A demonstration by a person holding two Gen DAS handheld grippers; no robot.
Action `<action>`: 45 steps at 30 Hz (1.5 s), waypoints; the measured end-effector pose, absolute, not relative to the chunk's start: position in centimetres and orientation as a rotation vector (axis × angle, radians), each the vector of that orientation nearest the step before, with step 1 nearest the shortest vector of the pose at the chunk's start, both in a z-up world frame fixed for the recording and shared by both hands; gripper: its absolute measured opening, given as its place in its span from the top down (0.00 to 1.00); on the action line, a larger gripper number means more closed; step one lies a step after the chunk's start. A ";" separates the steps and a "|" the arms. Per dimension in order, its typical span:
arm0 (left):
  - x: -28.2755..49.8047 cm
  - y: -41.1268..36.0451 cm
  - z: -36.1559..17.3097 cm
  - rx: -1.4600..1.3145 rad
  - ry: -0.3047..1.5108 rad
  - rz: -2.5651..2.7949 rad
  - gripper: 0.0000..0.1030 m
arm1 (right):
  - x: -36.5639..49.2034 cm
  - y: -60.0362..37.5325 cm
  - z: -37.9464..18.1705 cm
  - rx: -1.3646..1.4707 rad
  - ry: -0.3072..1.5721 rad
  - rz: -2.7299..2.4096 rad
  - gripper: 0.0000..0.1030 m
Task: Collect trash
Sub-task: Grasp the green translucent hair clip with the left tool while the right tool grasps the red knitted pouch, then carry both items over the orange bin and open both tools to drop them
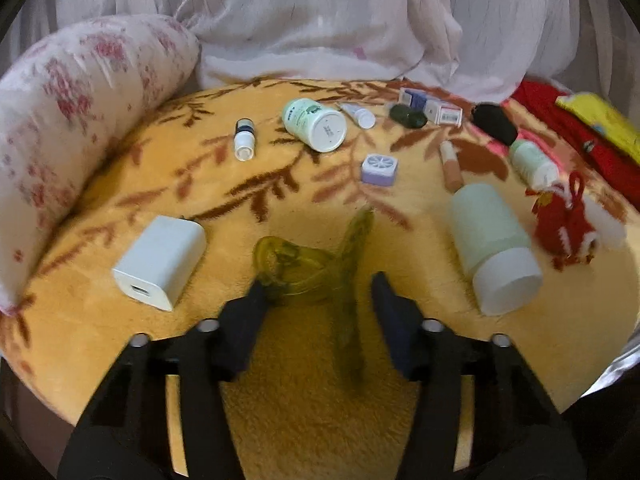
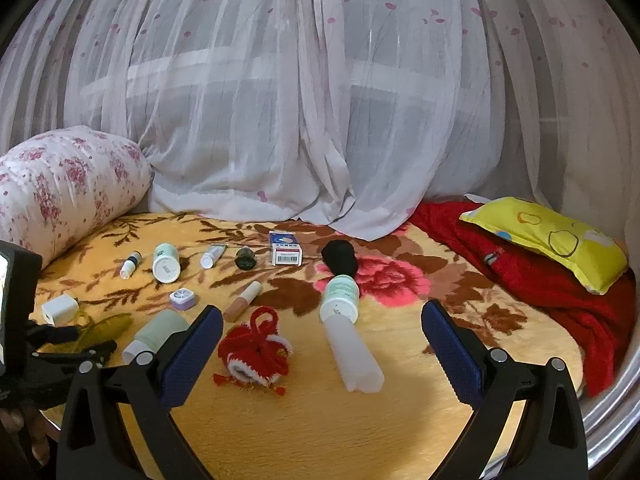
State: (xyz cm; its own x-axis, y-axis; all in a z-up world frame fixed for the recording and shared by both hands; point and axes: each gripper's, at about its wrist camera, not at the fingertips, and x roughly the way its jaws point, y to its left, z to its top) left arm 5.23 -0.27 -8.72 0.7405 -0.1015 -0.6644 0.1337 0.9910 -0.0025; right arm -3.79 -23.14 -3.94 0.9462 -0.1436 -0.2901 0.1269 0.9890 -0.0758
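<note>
on the yellow patterned blanket (image 1: 304, 420), near its front edge, lies the item in hand: a translucent olive-green plastic piece (image 1: 312, 272), crumpled, part loop and part upright strip. it sits between the fingers of the left gripper (image 1: 320, 292). the jaws are partly closed around it; the left pad looks to be touching the loop, while the right pad stands clear of the strip, so no firm clamp is evident. judgement: this is the pick-up step for one bit of trash, grip not yet complete. the gripper comes in steeply from above, which suits a low, flimsy thing on soft pile.

just left of it rests a white charger block (image 1: 160, 264); to the right a pale green bottle (image 1: 492, 248) lies on its side, and beyond that a red knitted ornament (image 1: 568, 232). further back are a white jar (image 1: 316, 124), a lilac case (image 1: 379, 169) and small tubes. these look like belongings, spread apart so each can be taken singly.

the right gripper (image 2: 322, 350) hangs above the blanket with jaws wide apart, nothing held; it appears to be waiting.

the left wrist view alone shows the pads against the plastic. the right wrist view shows the same plastic only as a small green smear (image 2: 106, 326) at far left beside the other gripper, but it alone shows the curtain (image 2: 320, 100), the yellow pillow (image 2: 552, 240) and the clear tube (image 2: 354, 354). no bin appears in either view.
</note>
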 end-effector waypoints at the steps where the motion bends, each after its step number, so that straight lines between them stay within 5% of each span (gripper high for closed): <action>1: 5.1 0.1 -8.6 0.030 0.720 -0.147 0.60 | -3.6 -23.2 -3.9 -0.059 0.303 -0.137 0.05; 25: 1.5 1.5 -5.6 -0.015 0.643 -0.195 0.60 | 3.3 -19.1 -7.2 -0.192 0.457 -0.029 0.05; 27: 1.5 1.4 -5.7 -0.015 0.648 -0.198 0.60 | 4.4 -19.0 -7.8 -0.197 0.511 -0.016 0.16; 29: 1.5 1.3 -5.8 -0.016 0.651 -0.201 0.60 | 5.3 -19.3 -8.5 -0.179 0.577 0.006 0.54; 32: 1.6 1.1 -5.9 -0.018 0.660 -0.211 0.60 | 5.2 -19.9 -8.8 -0.127 0.580 0.015 0.64; 45: -3.3 1.5 -4.1 0.014 0.691 -0.291 0.60 | -3.0 -19.5 -4.0 -0.107 0.576 0.188 0.69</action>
State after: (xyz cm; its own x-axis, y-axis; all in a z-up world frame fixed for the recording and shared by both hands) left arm -3.26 1.52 -4.09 0.7316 -0.2599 -0.6302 0.2690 0.9595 -0.0834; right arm -2.97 -19.52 -3.96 0.8223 0.1465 -0.5499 -0.2061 0.9774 -0.0479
